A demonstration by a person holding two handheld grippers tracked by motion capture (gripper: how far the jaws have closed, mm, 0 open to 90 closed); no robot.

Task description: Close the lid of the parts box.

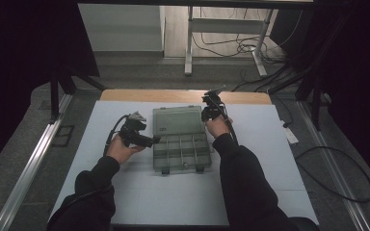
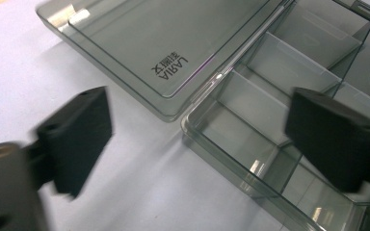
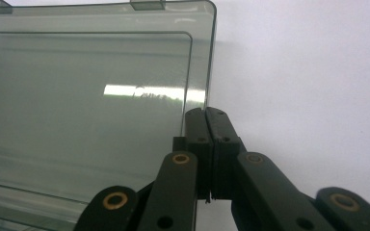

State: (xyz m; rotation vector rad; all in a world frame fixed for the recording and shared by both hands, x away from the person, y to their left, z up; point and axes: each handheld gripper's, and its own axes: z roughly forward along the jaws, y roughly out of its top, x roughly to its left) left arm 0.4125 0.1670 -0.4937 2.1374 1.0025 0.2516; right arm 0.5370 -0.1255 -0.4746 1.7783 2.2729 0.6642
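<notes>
A translucent grey compartment box (image 1: 181, 155) lies open on the white table (image 1: 139, 192), its lid (image 1: 177, 120) folded flat on the far side. My left gripper (image 1: 155, 140) is at the box's left side. In the left gripper view it (image 2: 202, 115) is open, one jaw over the table and the other over the empty compartments (image 2: 265, 72), with the box's corner wall between them. The lid (image 2: 164, 43) carries printed lettering. My right gripper (image 1: 206, 114) stands at the lid's right edge. In its own view its jaws (image 3: 211, 113) are shut together beside the lid (image 3: 86, 96).
A wooden strip (image 1: 183, 95) runs along the table's far edge. Metal rails (image 1: 29, 168) flank the table on the floor. Cables (image 1: 337, 168) lie at the right, and a white desk frame (image 1: 189, 43) stands beyond.
</notes>
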